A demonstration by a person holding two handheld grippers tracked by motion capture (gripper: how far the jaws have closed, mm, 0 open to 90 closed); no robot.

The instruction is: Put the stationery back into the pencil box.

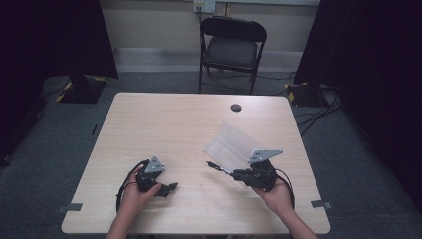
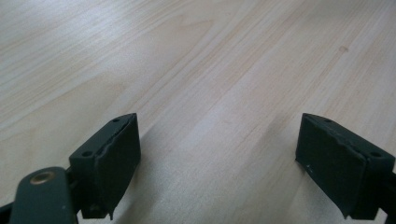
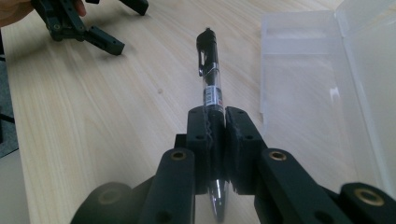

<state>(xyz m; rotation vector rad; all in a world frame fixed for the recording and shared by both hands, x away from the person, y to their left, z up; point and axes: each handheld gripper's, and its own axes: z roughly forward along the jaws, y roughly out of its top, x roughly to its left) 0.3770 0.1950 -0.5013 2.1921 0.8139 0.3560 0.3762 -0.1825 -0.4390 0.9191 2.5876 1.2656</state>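
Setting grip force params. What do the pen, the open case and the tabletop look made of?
Pen: looks like hard plastic, with a clear glossy barrel, a label inside and a black clip end.
Case: thin translucent plastic, frosted and slightly shiny; the table grain shows through it.
Table: pale wood-grain surface, matte, probably laminate rather than solid wood.
The right gripper is clamped on the pen.

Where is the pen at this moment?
The pen is clamped in the right gripper, held above the table; in the high view it points left, just beside the open clear plastic case.
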